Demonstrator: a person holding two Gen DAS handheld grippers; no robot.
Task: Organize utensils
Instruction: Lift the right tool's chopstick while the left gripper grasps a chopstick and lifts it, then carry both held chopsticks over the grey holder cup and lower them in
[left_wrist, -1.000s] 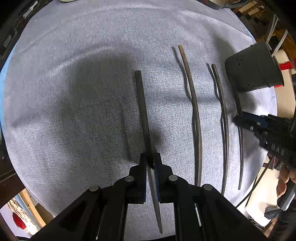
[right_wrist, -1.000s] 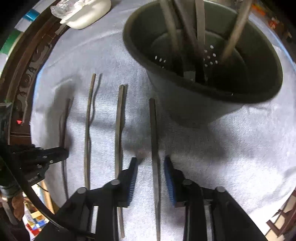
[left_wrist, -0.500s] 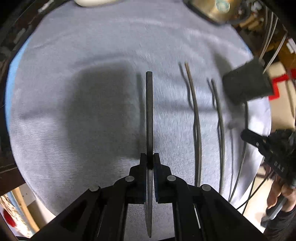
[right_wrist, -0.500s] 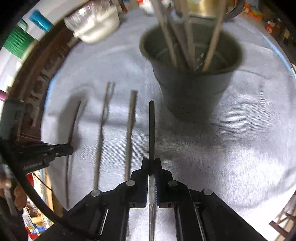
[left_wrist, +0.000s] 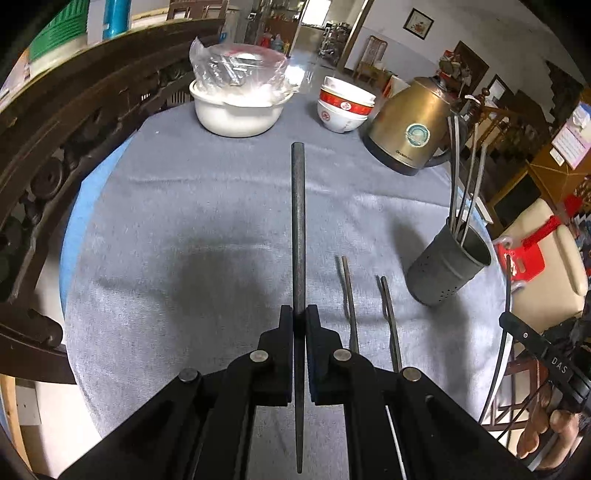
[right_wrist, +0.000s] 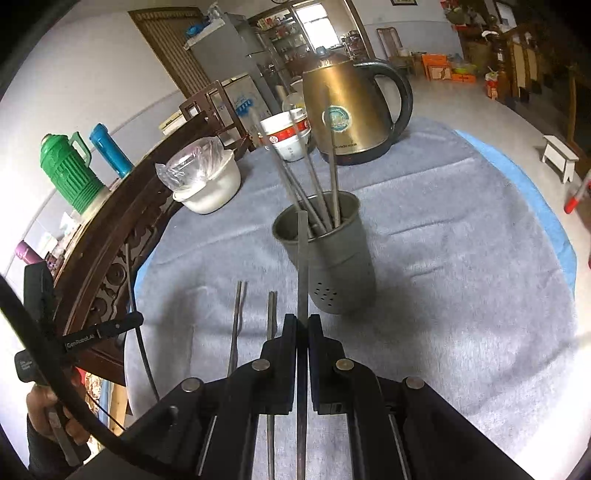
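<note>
a: chopsticks, how many are sorted?

b: several stand in the grey holder (right_wrist: 332, 258), at two o'clock in the left view. two more (right_wrist: 236, 325) lie on the table (left_wrist: 166, 221) beside it.

a: and the grippers?

b: left gripper (left_wrist: 299, 321) is pinching one chopstick (left_wrist: 297, 221); right gripper (right_wrist: 302, 328) is pinching another (right_wrist: 303, 266), its tip at twelve o'clock near the holder's rim. i'd say about half remains.

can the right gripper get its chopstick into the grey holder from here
Probably yes: the right gripper is shut on a chopstick aimed at the holder, whose mouth has room beside the chopsticks already inside.
</note>
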